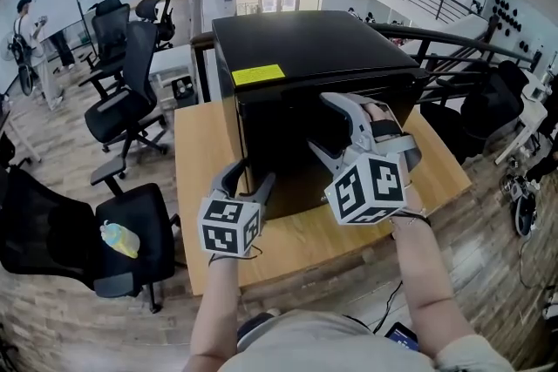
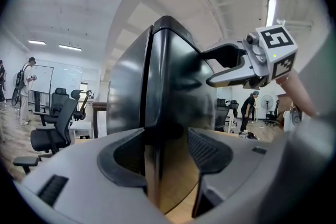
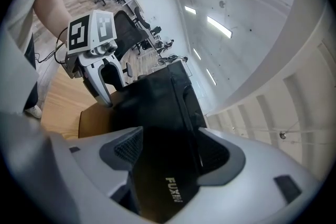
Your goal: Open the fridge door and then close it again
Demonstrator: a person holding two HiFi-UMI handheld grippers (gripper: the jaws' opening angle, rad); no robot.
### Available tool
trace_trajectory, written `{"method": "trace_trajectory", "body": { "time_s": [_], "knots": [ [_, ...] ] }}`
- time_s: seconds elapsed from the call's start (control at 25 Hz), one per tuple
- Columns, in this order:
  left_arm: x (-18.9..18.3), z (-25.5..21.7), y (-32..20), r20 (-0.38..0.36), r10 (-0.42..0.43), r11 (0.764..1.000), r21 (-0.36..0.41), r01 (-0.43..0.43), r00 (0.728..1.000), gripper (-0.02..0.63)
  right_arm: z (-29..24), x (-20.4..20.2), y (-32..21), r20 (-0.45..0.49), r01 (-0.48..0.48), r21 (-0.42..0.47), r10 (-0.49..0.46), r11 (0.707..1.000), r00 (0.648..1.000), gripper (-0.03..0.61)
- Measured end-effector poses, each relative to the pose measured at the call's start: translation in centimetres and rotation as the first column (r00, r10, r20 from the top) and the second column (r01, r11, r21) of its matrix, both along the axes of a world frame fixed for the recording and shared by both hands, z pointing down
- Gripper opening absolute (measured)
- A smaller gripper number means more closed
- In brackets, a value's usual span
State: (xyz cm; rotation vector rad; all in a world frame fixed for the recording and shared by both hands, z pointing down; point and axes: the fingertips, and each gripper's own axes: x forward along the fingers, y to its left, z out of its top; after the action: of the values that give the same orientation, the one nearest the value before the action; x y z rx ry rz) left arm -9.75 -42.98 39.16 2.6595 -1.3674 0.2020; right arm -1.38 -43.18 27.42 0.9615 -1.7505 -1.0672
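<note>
I read one word: FUXIN, white, on black fridge (image 3: 174, 190) front. On fridge top, yellow sticker (image 1: 257, 74): too small to read.

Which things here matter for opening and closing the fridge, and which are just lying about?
Job:
fridge
door
left gripper
right gripper

Lying about:
office chairs
whiteboard
yellow object on a seat

A wooden table (image 1: 202, 161) stands beside black office chairs (image 1: 122, 100), one seat bearing a yellow object (image 1: 120, 240).
</note>
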Motion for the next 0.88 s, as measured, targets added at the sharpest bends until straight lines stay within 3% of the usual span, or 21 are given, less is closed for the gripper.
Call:
{"method": "trace_trajectory", "body": {
  "time_s": [0.88],
  "knots": [
    [-0.08,-0.23,-0.07,-0.006,0.005,0.999,0.032,-0.005,1.000,0.221,-0.40,0.08,-0.14,-0.038,-0.008,0.009,0.009,1.000,0.999,0.281]
  ]
}}
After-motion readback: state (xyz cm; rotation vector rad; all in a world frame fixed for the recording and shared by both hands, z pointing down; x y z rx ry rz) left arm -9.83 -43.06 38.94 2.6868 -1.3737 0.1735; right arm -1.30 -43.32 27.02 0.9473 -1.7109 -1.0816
